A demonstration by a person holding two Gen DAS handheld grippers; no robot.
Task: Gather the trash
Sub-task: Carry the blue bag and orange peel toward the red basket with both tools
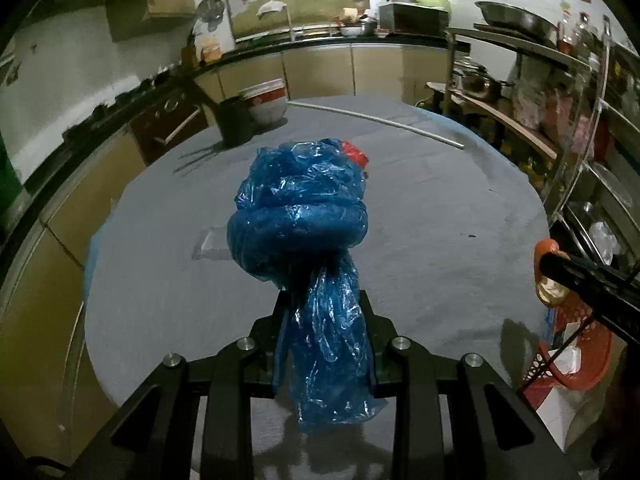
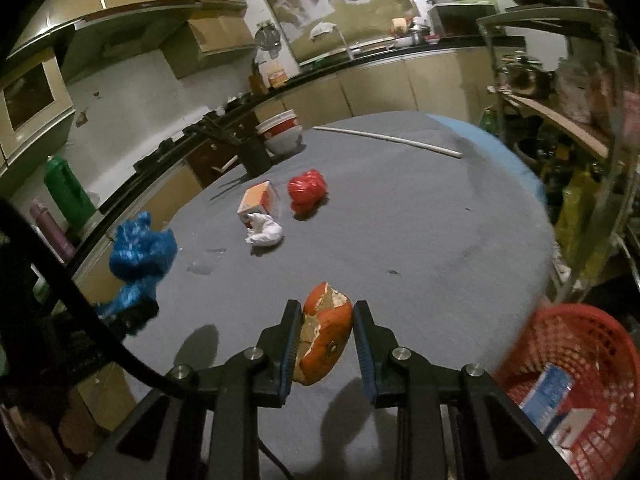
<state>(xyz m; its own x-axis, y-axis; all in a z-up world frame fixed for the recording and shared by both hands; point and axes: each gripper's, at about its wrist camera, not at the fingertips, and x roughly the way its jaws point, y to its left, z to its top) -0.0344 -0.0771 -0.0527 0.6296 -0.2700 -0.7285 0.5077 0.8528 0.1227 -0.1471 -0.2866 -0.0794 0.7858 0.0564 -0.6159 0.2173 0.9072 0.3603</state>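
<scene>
My left gripper (image 1: 325,300) is shut on a crumpled blue plastic bag (image 1: 300,208) and holds it above the grey round table (image 1: 440,208); the bag also shows at the left of the right wrist view (image 2: 140,248). My right gripper (image 2: 324,320) is shut on a piece of orange peel (image 2: 324,336) above the table's near edge. On the table lie a red plastic bag (image 2: 307,190), a small orange-and-white carton (image 2: 256,198) and a white crumpled tissue (image 2: 264,232). A red mesh basket (image 2: 592,360) with cartons inside stands at the lower right.
A red-and-white bowl (image 2: 280,132), a dark cup (image 2: 254,156) and a long white stick (image 2: 388,138) lie at the table's far side. Kitchen counters run behind it, a metal shelf rack (image 2: 580,100) stands to the right, and a green bottle (image 2: 66,192) to the left.
</scene>
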